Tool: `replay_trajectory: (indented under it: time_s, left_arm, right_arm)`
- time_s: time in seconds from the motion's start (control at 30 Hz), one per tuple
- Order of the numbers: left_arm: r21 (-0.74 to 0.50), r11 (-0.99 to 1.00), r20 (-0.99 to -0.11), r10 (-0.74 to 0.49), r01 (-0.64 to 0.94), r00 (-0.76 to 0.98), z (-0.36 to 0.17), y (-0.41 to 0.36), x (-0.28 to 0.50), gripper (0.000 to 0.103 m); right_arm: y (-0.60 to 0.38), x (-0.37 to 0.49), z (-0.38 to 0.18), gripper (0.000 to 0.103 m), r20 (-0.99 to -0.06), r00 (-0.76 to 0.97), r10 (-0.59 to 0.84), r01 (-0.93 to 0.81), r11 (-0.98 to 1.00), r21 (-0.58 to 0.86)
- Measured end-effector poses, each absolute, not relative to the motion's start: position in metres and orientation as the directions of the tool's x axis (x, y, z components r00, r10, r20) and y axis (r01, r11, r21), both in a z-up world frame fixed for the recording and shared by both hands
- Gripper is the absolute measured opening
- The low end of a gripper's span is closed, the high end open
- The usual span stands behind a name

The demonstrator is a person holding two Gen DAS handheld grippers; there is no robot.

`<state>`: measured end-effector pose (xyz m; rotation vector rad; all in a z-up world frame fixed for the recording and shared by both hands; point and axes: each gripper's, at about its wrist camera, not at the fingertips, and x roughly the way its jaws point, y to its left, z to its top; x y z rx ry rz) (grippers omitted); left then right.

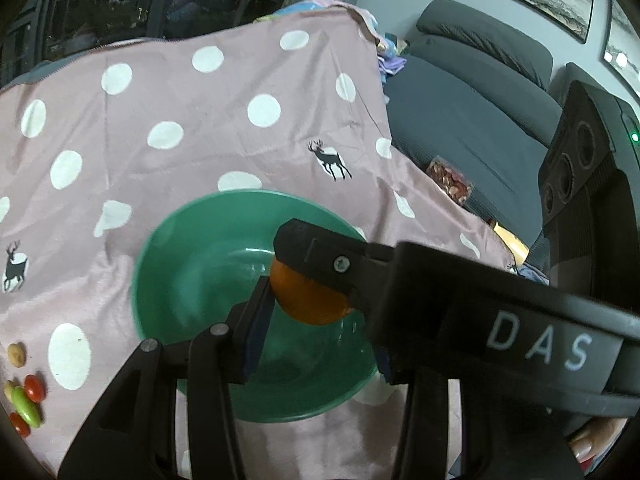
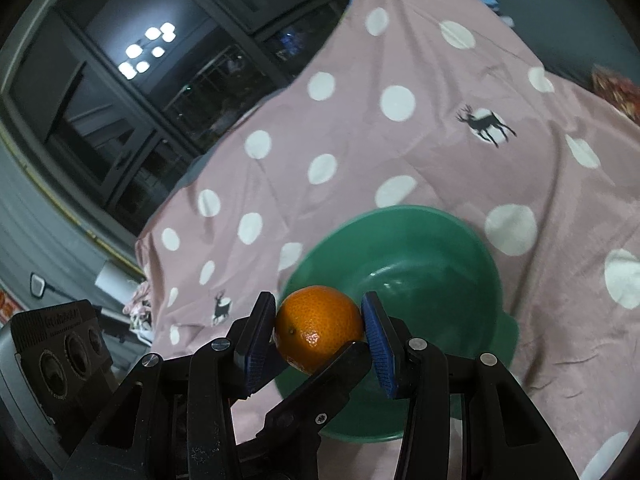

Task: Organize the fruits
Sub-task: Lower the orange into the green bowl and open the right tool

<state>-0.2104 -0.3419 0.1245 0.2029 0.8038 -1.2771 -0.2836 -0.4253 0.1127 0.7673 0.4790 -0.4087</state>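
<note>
Orange (image 2: 319,327) pinched between both tongs — above bowl (image 2: 440,240).

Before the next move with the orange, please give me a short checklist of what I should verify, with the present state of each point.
1. Right gripper grips the orange: ok, both blue pads press on its sides.
2. Left gripper grips the orange: cannot tell. One pad is at the fruit, and the right gripper hides the other.
3. Orange is over the green bowl: ok, it seems so in both views.
4. Bowl has room: ok, nothing shows in the visible part.
5. Small red and green pieces on the cloth are out of the way: ok, they lie apart from the bowl.
</note>
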Motion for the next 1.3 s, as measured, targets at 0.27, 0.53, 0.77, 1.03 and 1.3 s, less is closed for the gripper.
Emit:
replay_trajectory:
  time_s: [0.27,0.53,0.77,1.03,1.3]
  left_arm:
    - [-0.325,0.3,-0.661,-0.75,0.897,0.012,0.107,-0.355,-0.209,0.045]
    - [-0.382,0.31,-0.683,-0.729,0.871,-0.04,0.089,-0.362,-0.204,0.046]
    - [-0.335,0.342,-0.685,-0.728,0.878,0.022,0.104,-0.338,-0.206,0.062]
    - [-0.263,0.442,-0.643,-0.743,0.858,0.185,0.144,-0.247,-0.199,0.079]
    - [-0.19,0.677,-0.694,-0.604,0.711,0.391,0.129,-0.137,-0.166,0.082]
  right_arm:
    - [-0.438,-0.285,0.096,0.047,-0.598,0.781,-0.181,0.567,0.607,0.557]
    - [-0.447,-0.285,0.084,0.047,-0.637,0.749,-0.182,0.609,0.568,0.553]
    - [-0.449,-0.289,0.085,0.047,-0.636,0.743,-0.207,0.631,0.533,0.564]
    - [-0.422,-0.294,0.115,0.054,-0.592,0.744,-0.309,0.634,0.606,0.481]
    - [-0.371,-0.257,0.12,0.055,-0.595,0.752,-0.282,0.575,0.722,0.385]
